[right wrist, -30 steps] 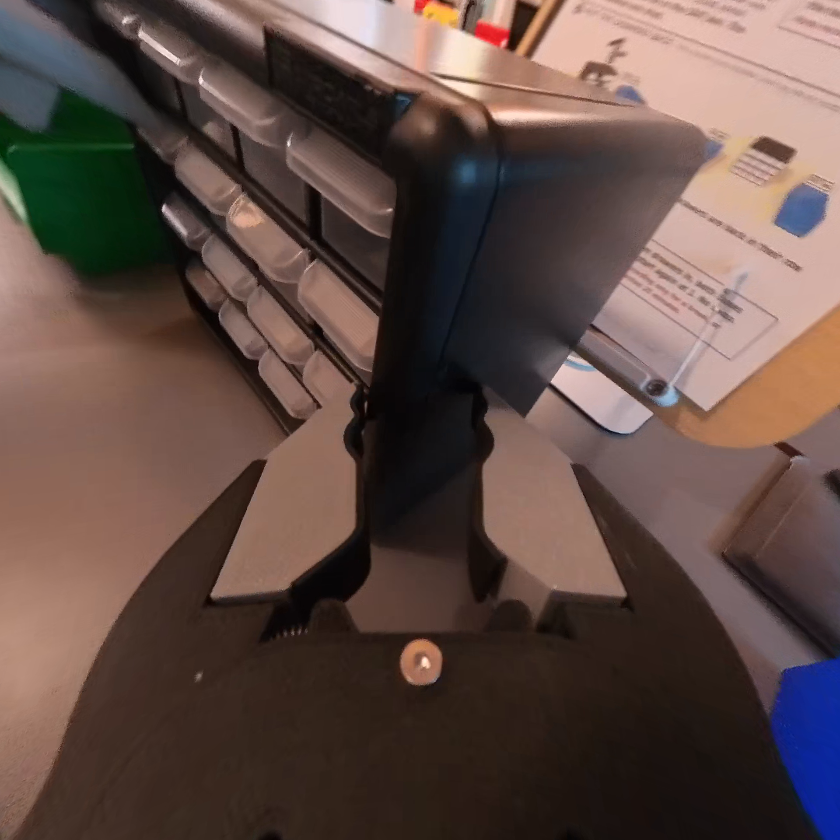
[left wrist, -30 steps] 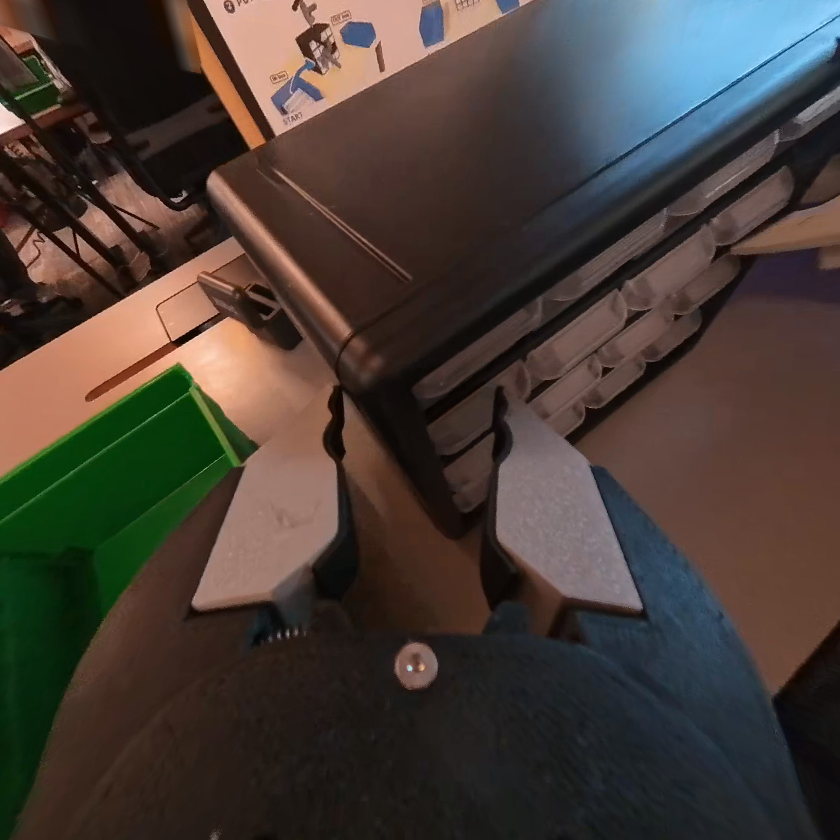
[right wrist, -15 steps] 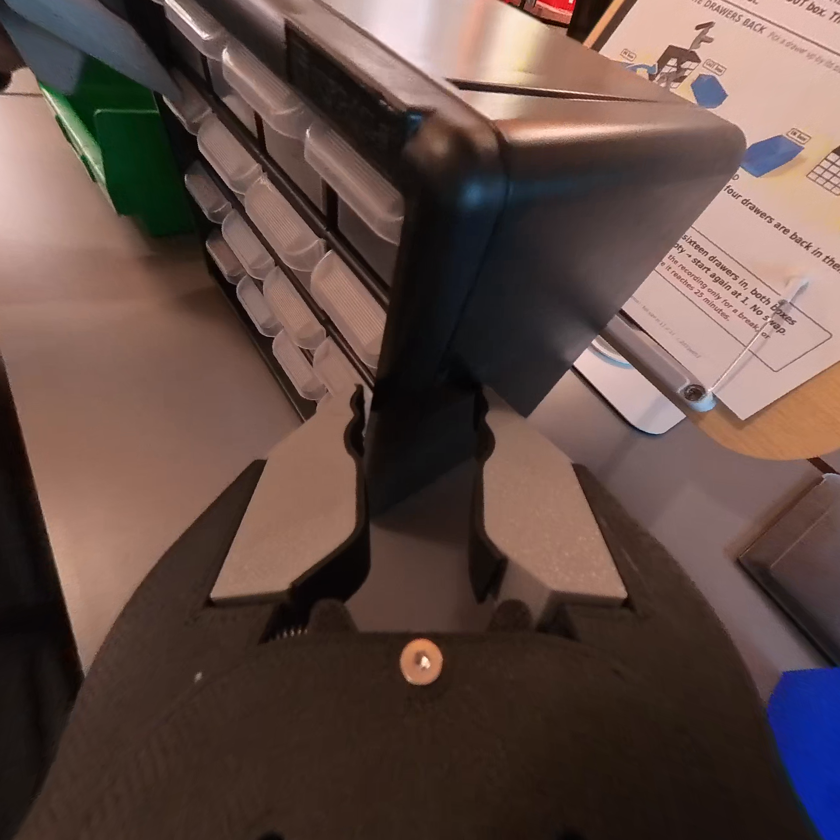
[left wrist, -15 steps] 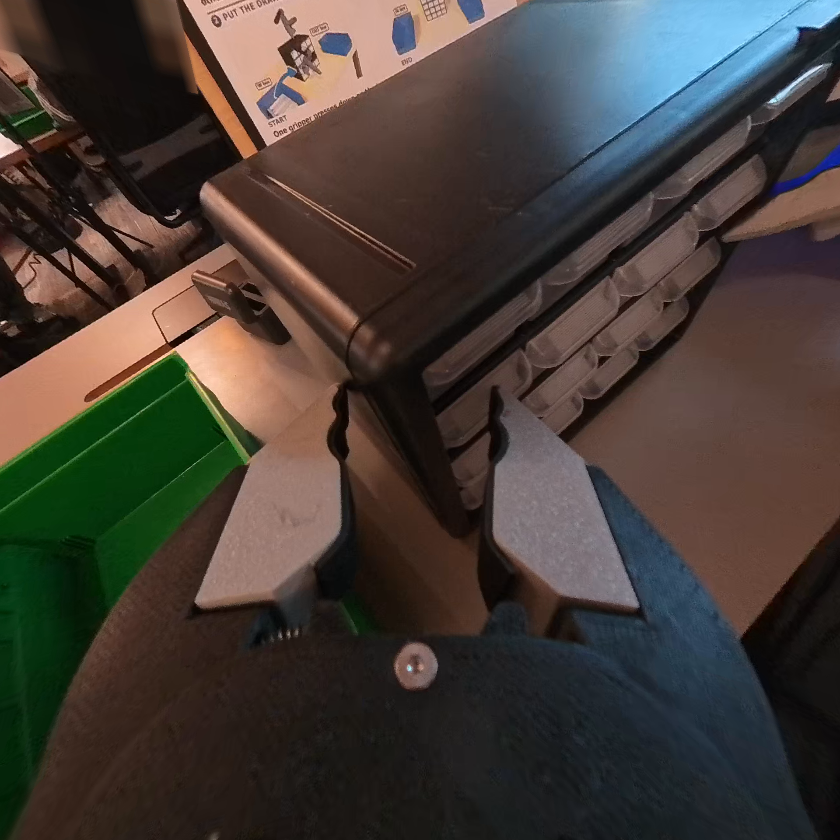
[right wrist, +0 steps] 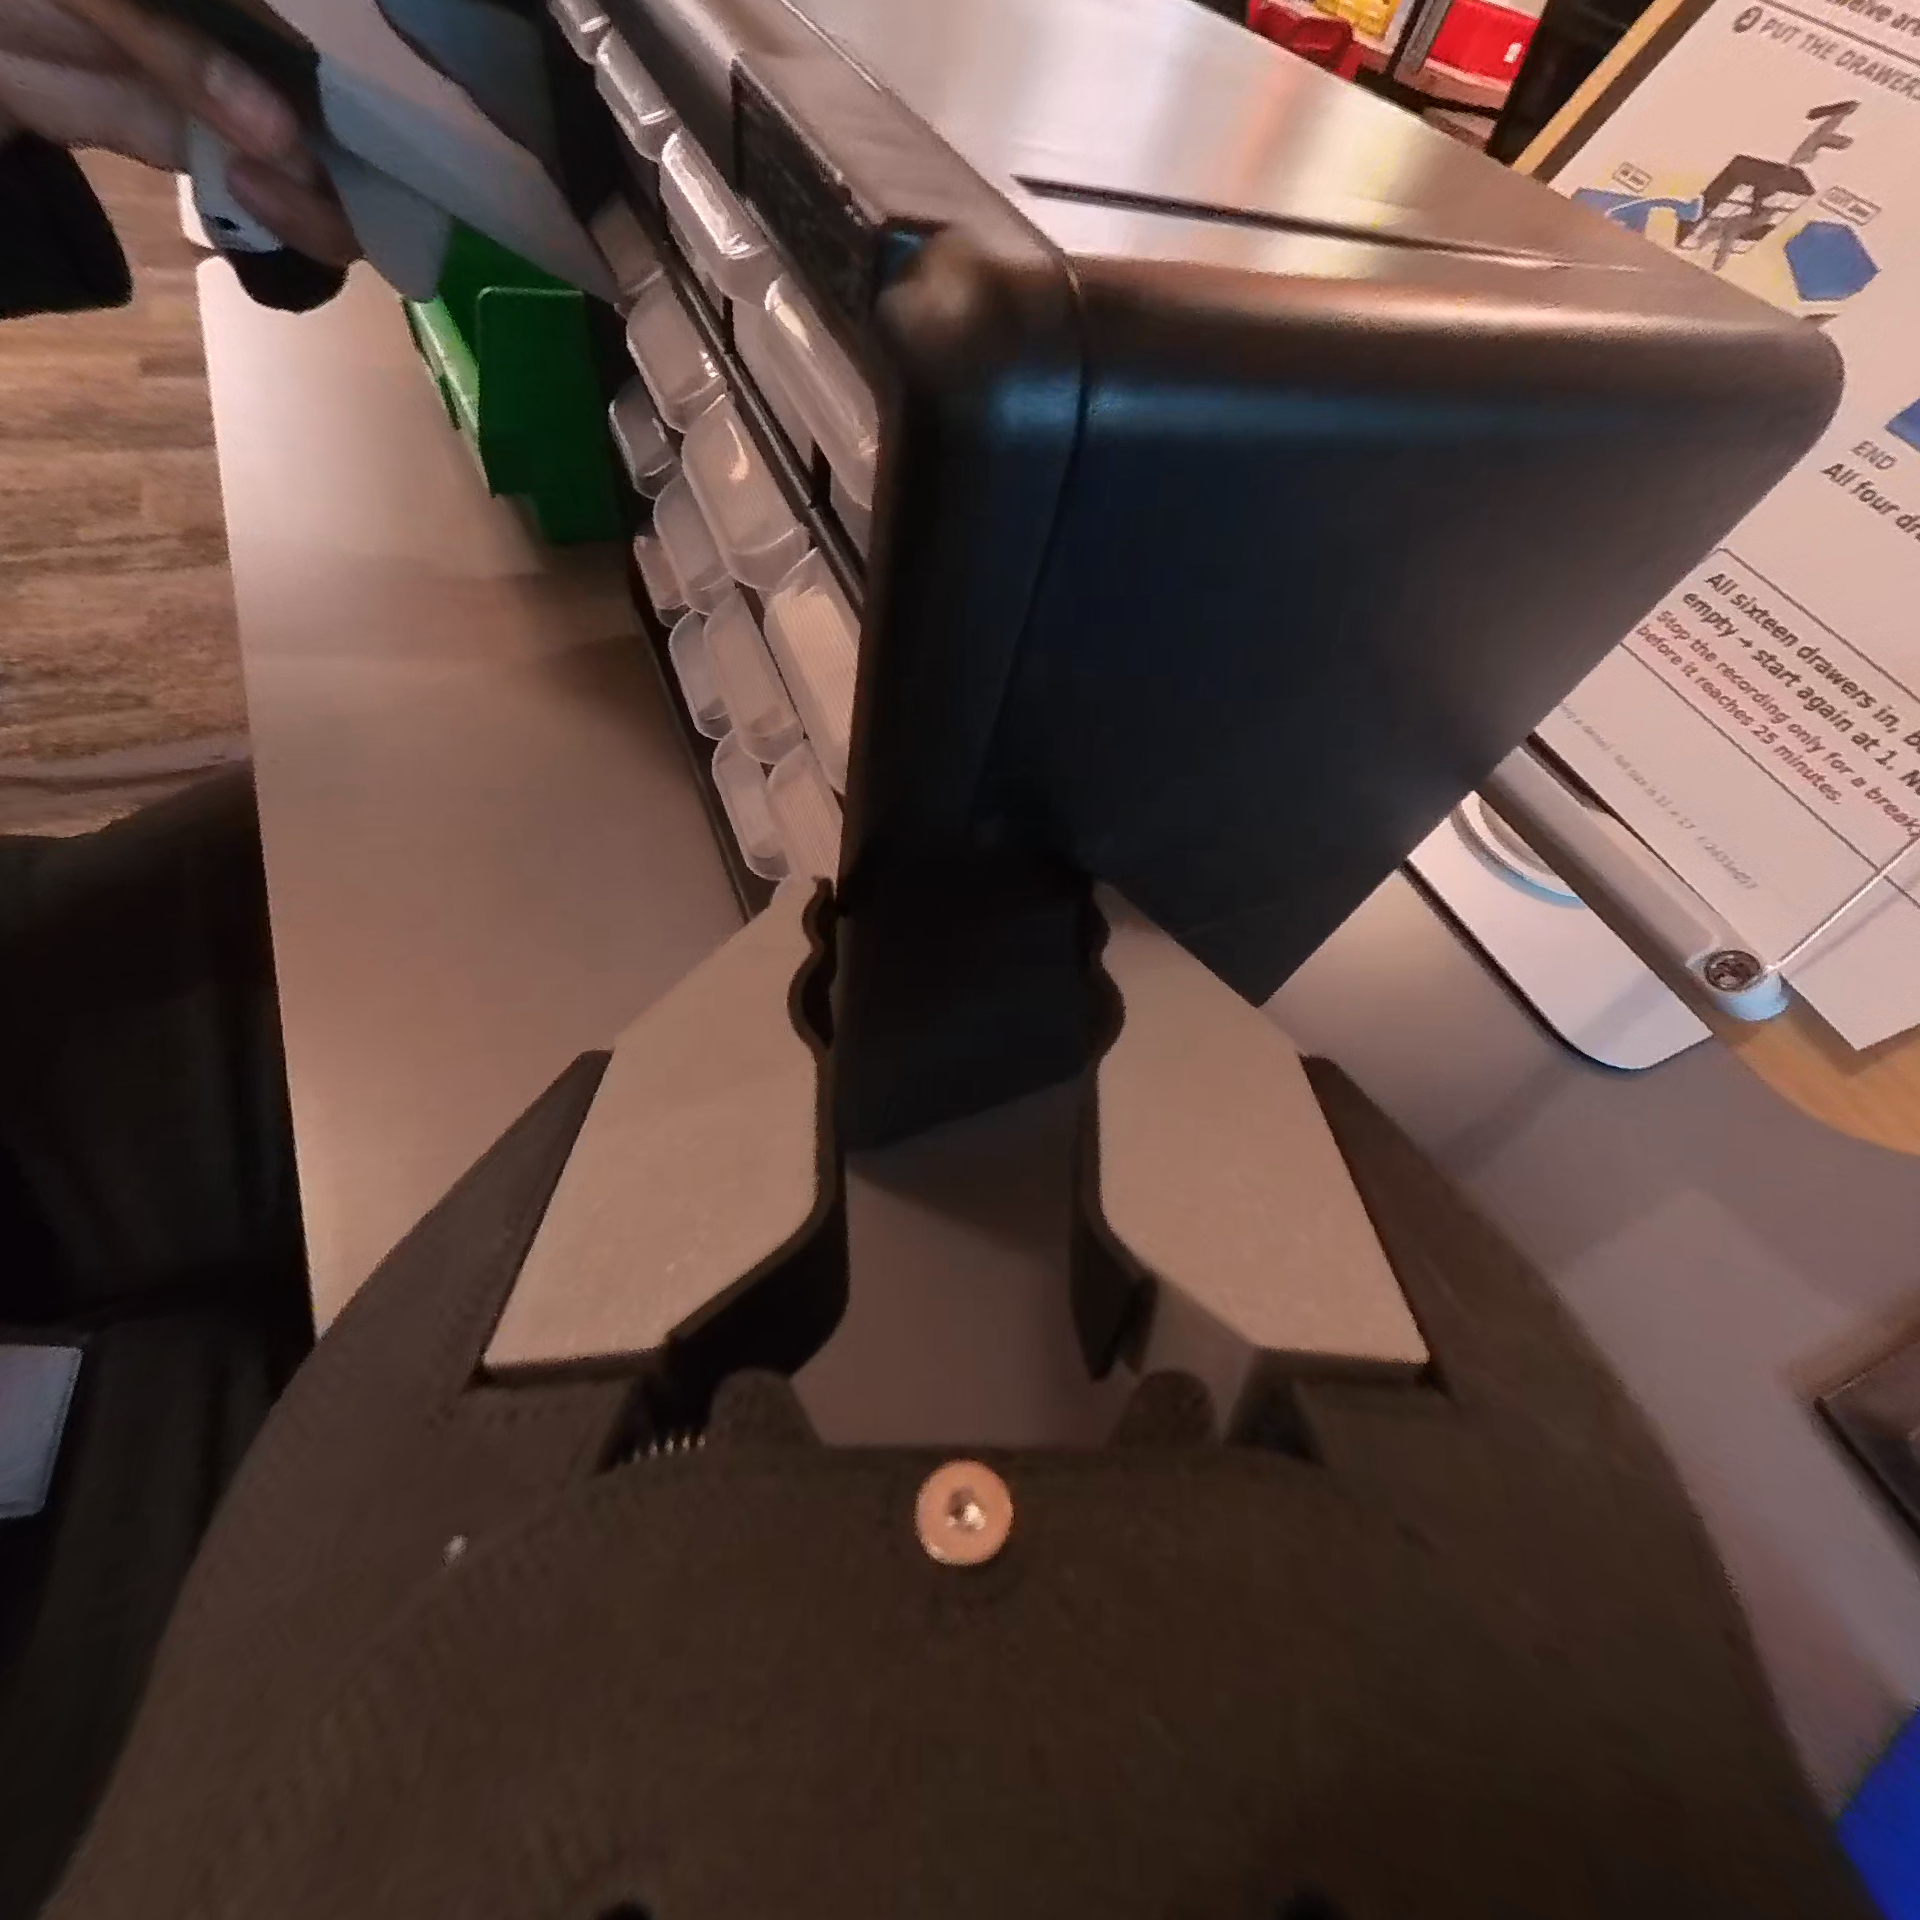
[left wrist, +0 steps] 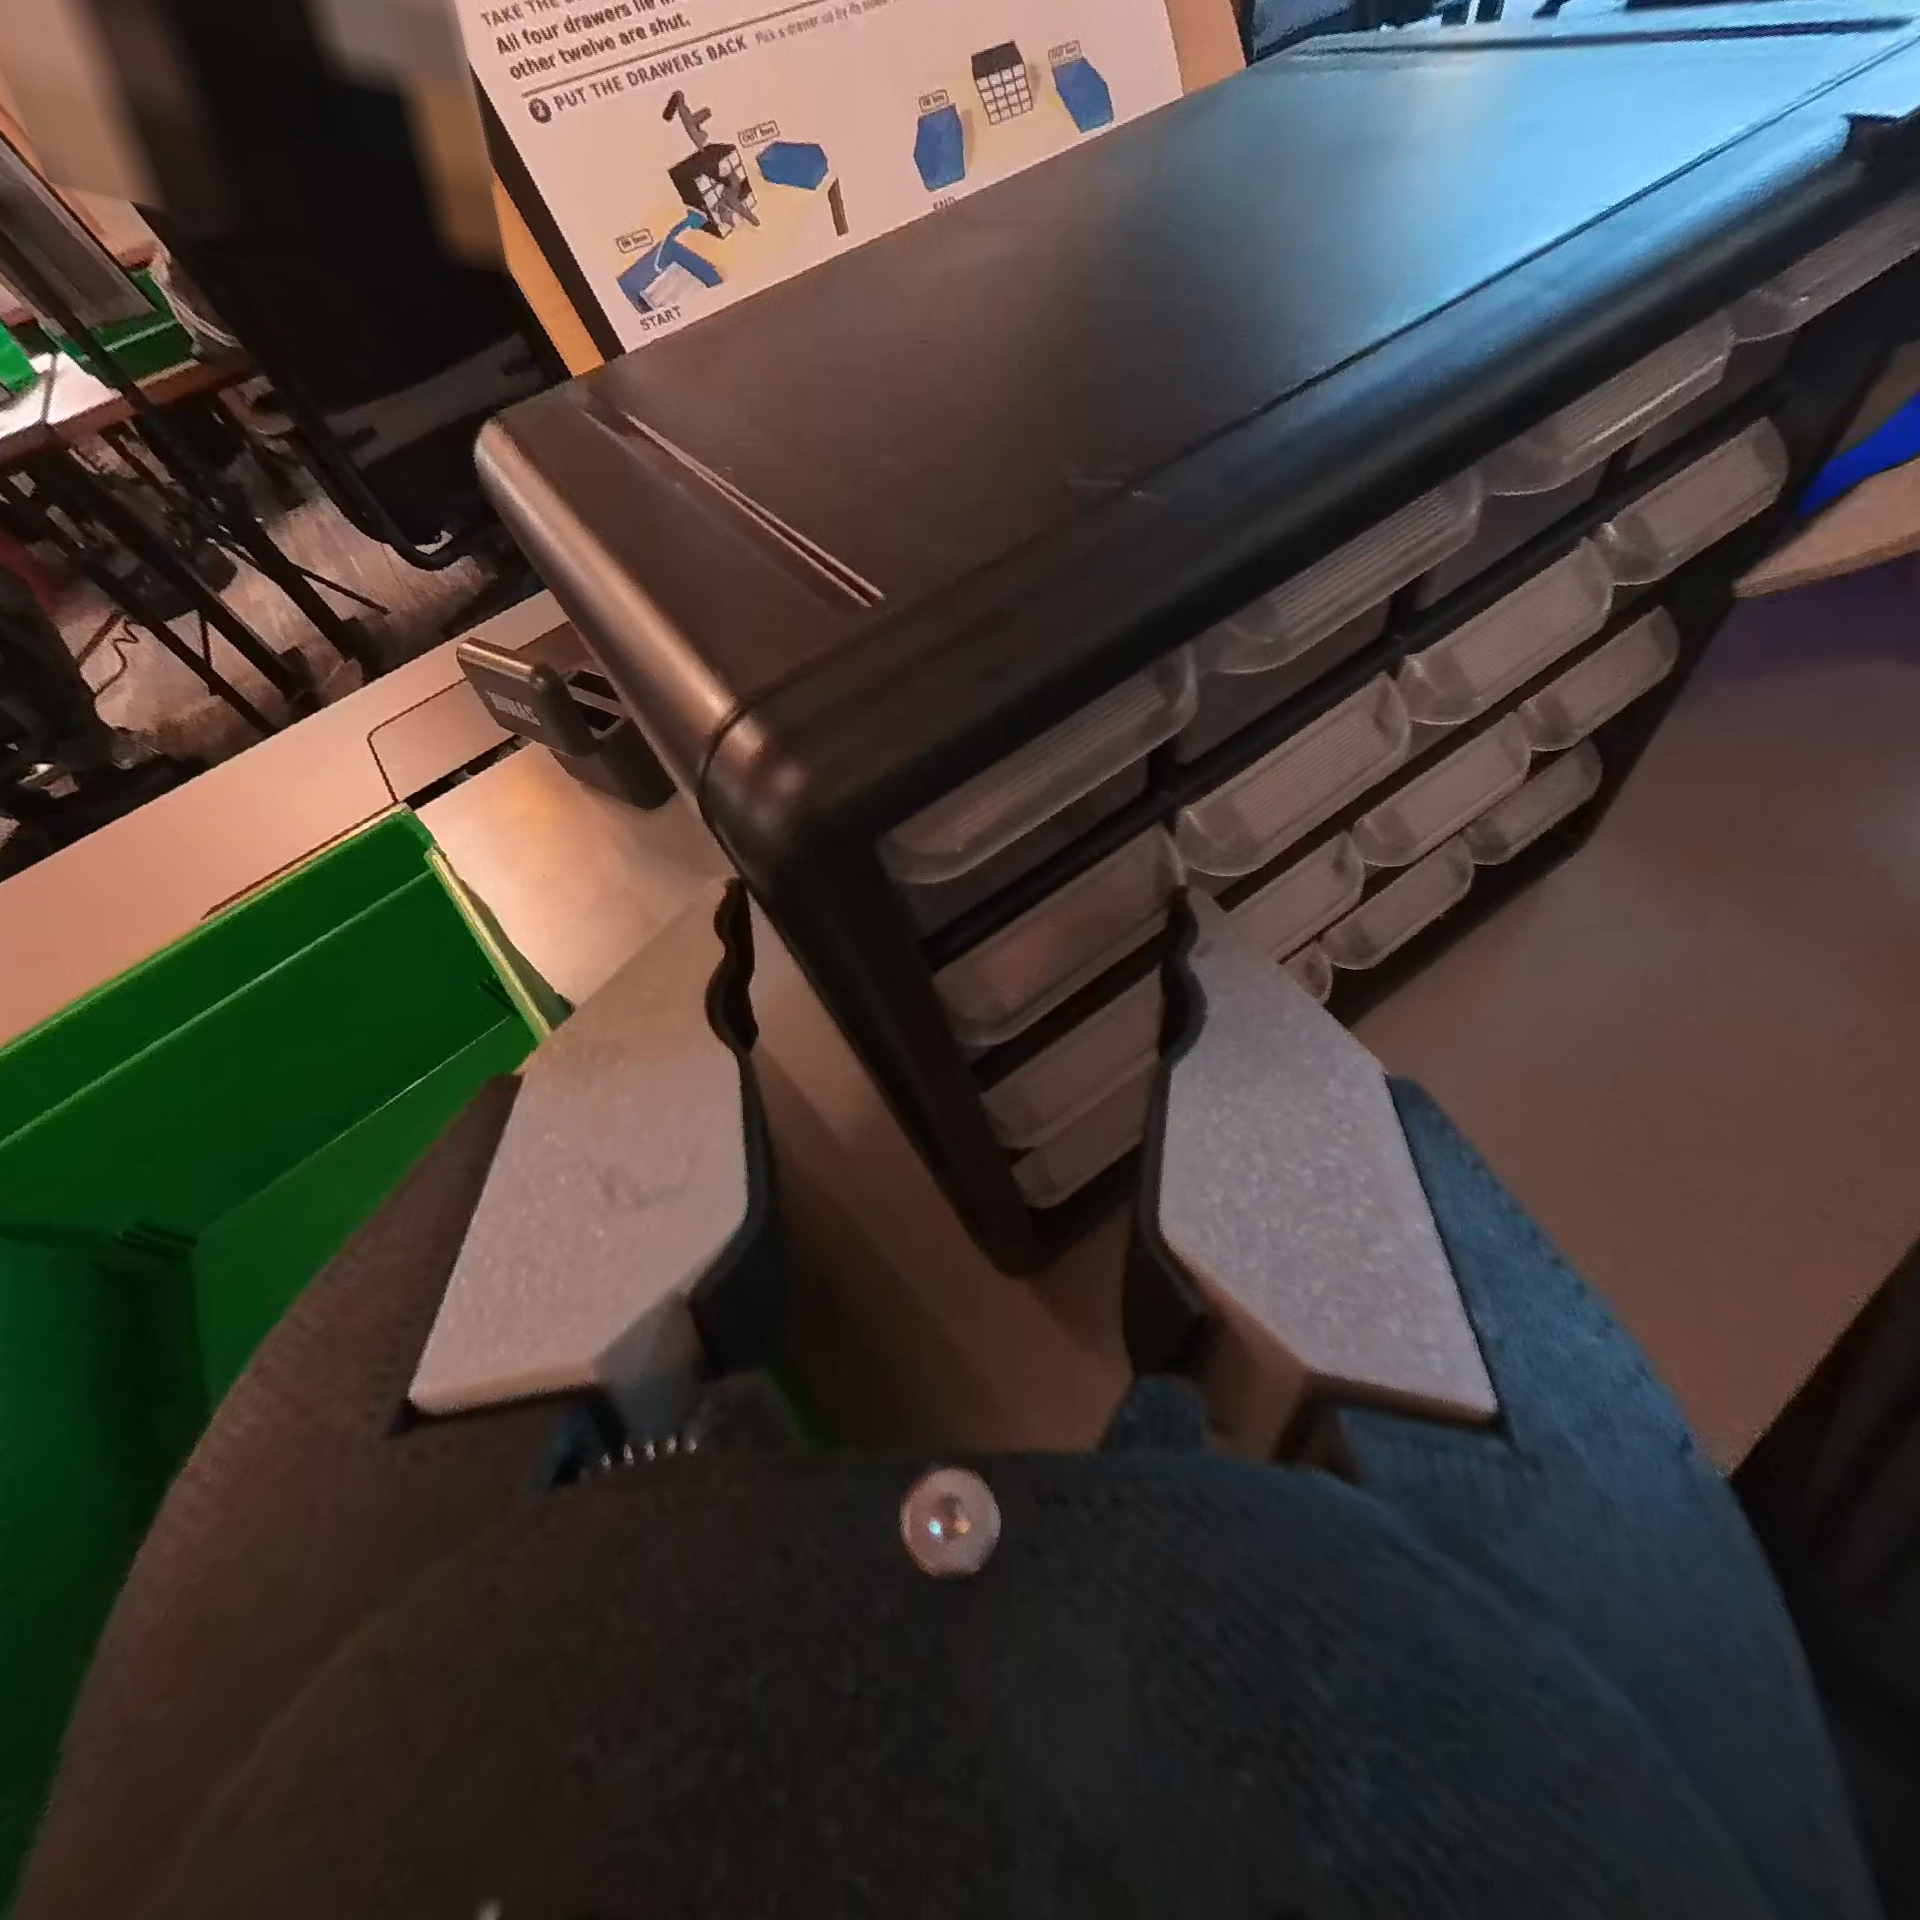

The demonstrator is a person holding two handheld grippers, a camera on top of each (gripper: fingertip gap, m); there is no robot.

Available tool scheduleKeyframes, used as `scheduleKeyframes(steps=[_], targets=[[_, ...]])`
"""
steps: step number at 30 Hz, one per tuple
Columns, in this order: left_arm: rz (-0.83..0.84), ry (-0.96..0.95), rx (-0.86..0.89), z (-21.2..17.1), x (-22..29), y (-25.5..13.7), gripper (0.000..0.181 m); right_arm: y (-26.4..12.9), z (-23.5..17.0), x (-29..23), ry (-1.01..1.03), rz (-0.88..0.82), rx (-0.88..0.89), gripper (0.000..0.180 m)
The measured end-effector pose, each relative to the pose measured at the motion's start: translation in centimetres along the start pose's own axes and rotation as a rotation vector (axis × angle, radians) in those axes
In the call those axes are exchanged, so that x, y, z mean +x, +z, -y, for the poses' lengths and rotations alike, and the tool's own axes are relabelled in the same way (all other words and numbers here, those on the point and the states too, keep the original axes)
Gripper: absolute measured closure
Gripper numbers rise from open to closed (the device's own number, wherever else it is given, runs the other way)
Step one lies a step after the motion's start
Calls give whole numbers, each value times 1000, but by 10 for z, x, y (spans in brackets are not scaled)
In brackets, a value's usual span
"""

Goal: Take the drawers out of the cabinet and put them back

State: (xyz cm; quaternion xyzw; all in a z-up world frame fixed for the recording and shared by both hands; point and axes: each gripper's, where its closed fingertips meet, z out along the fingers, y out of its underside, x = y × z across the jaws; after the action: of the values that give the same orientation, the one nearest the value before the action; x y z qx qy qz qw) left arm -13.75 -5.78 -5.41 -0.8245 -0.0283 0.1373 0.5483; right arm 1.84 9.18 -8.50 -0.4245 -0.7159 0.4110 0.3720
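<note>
I see the black cabinet [left wrist: 1091, 436] standing on the grey table [left wrist: 1558, 1091], long axis running left to right, clear drawers [left wrist: 1288, 769] facing me. My left gripper [left wrist: 961, 925] is wide open at its left front corner, holding nothing. My right gripper [right wrist: 961, 925] is open, straddling the right front corner
</note>
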Motion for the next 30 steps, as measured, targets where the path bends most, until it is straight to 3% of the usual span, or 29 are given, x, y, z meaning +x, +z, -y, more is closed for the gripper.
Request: scheduleKeyframes(steps=[10,23,30], targets=[[0,59,19,8,21,14,109,-9,-14,35,-12,-255,-141,137],[30,40,81,19,35,32,110,-21,-18,61,110,-348,-84,140],[70,82,109,3,40,16,118,-41,-19,63,115,-354,-98,134]])
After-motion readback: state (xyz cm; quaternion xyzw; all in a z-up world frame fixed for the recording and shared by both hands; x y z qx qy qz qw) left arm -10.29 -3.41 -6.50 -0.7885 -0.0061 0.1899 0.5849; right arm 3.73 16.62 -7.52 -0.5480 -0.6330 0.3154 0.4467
